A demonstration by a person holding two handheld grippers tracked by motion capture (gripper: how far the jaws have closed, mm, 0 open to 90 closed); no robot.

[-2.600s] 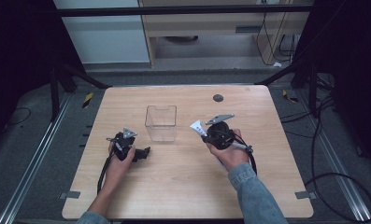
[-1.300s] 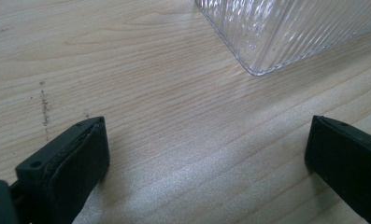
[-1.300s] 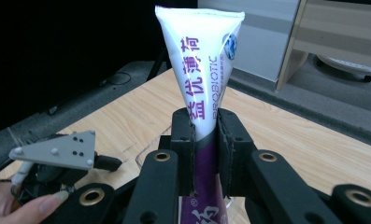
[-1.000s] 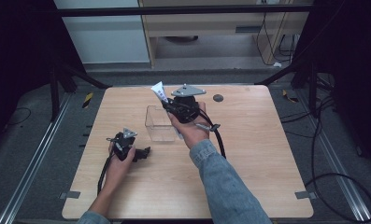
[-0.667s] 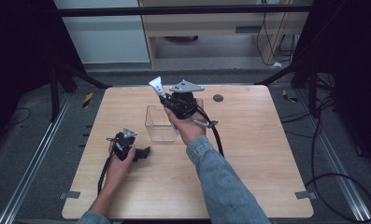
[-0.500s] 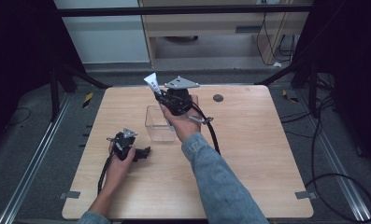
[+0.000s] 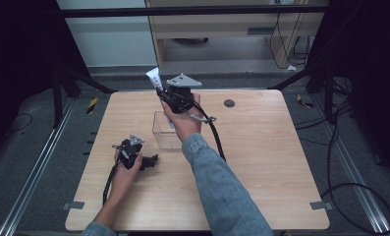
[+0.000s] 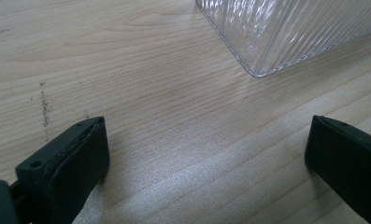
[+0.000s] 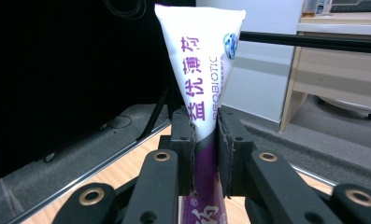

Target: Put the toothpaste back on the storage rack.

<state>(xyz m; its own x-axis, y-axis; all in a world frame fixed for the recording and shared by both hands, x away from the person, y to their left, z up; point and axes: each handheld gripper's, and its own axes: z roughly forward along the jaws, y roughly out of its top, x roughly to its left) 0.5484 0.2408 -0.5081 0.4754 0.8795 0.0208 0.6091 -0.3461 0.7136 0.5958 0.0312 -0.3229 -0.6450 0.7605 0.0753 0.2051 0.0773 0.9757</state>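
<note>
1. The right gripper [image 7: 164, 94] is carrying a white-and-purple toothpaste tube [image 9: 203, 70], jaws closed snug on its lower body; the tube's flat crimped end is pointing up and away from the hand.
2. In the high view the tube [image 7: 154, 77] is hanging in the air over the far edge of the bench [image 7: 271, 162], just beyond the clear ribbed plastic container [image 7: 164, 132].
3. Progress, as I judge it: pickup is done; the drop into the container is not. The tube is sitting past the container rather than over its opening, so lining up, lowering and releasing are left.
4. The container is looking empty; nothing is showing through its ribbed wall [image 8: 286, 28] in the left gripper view.
5. The left gripper [image 7: 152, 161] is resting low on the bench just beside the container's near corner, jaws spread wide, gripping nothing.
6. A small dark disc [image 7: 229, 103] is lying on the bench well apart from the container, untouched.
</note>
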